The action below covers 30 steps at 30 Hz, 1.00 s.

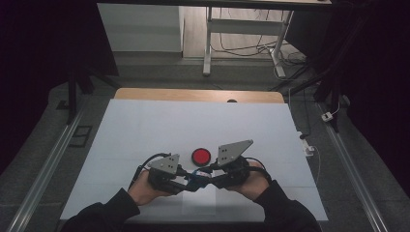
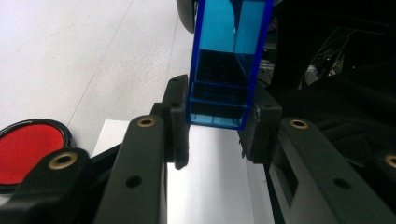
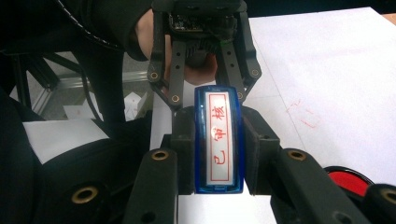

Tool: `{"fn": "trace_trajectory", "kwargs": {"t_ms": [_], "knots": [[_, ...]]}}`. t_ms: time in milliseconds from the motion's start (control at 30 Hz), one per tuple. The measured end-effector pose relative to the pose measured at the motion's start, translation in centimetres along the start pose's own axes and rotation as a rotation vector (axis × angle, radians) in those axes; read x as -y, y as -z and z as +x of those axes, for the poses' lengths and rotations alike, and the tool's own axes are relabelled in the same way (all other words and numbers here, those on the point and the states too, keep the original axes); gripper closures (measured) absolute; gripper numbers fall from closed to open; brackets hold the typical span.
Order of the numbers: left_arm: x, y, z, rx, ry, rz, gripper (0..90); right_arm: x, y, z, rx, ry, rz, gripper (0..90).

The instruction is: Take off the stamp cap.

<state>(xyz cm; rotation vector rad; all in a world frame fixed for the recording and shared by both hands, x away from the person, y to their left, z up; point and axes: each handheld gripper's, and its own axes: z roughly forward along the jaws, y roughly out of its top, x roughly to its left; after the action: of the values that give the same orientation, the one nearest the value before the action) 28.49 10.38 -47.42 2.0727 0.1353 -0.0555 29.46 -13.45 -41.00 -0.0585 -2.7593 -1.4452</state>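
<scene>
In the left gripper view the top of the blue stamp [image 2: 229, 65] runs off the upper edge, and the red ink pad [image 2: 29, 151] is cut by the left edge. In the right gripper view the pad [image 3: 348, 179] sits half behind a jaw at the lower right. In the high view the stamp [image 1: 195, 180] is mostly covered by both grippers, too small to read.

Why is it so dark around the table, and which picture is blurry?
High view: light falls on the white table while the room's edges go black. Left gripper view: the near black parts blur, the blue stamp looks see-through. Right gripper view: the stamp's red letters are soft.
</scene>
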Motion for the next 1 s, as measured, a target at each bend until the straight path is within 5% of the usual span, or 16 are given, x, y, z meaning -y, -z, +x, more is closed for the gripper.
{"fn": "trace_trajectory", "kwargs": {"t_ms": [367,767,900,1000], "knots": [[-0.14,0.20,0.11,0.023,0.010,-0.004,68.6,-0.02,0.20,0.02,-0.011,0.018,-0.015,70.4],[-0.15,0.43,0.51,0.041,0.085,-0.015,69.0,-0.18,0.36,0.37,0.026,0.057,-0.028,70.7],[0.16,0.63,0.88,0.022,0.126,-0.015,69.2,-0.23,0.69,0.50,0.069,0.065,-0.044,70.8],[0.15,0.86,0.87,0.004,0.120,-0.014,69.1,-0.19,0.81,0.38,0.068,0.051,-0.049,70.8]]}}
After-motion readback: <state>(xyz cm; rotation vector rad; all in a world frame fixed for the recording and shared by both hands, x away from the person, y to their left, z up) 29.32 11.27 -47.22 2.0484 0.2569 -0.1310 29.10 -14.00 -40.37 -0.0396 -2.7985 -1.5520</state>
